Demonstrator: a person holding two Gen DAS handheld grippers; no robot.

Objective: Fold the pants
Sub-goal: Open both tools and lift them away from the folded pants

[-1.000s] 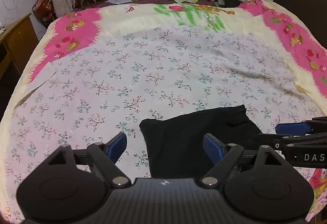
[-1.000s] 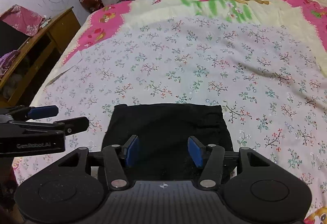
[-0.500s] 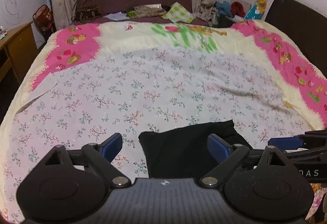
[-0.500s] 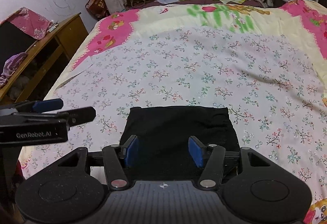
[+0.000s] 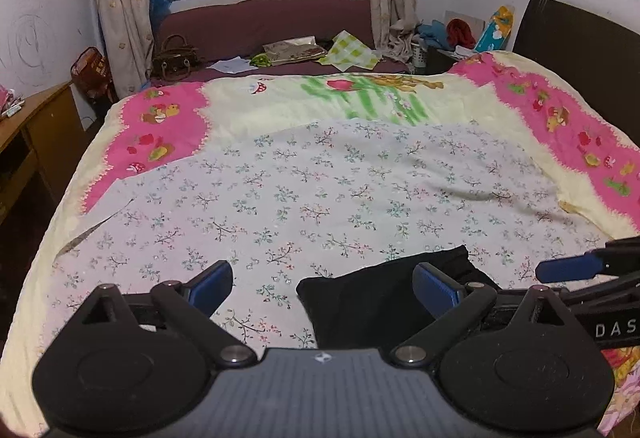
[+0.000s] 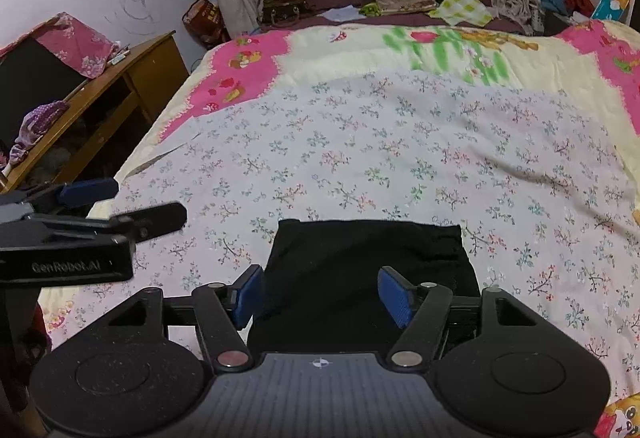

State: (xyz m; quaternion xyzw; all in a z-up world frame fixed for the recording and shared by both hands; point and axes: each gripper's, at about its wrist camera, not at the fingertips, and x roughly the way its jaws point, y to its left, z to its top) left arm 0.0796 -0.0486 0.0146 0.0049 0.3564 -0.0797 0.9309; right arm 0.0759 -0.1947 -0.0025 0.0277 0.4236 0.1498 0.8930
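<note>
The black pants (image 6: 368, 262) lie folded into a compact rectangle on the floral sheet near the bed's front edge; they also show in the left wrist view (image 5: 380, 298). My left gripper (image 5: 322, 288) is open and empty, above the sheet just left of the pants. It appears at the left of the right wrist view (image 6: 120, 206). My right gripper (image 6: 322, 296) is open and empty, held above the near part of the pants. Its blue-padded finger shows at the right of the left wrist view (image 5: 568, 268).
The floral sheet (image 5: 320, 190) covers a pink and cream quilt (image 5: 160, 126). A wooden desk (image 6: 100, 90) stands left of the bed. A maroon bench (image 5: 280, 22) with a handbag and clutter runs under the window. A dark headboard (image 5: 580, 50) is at right.
Both grippers have pulled back and tilted up from the folded pants, so the window and far wall come into view. Both stay open. The pants have not moved.
</note>
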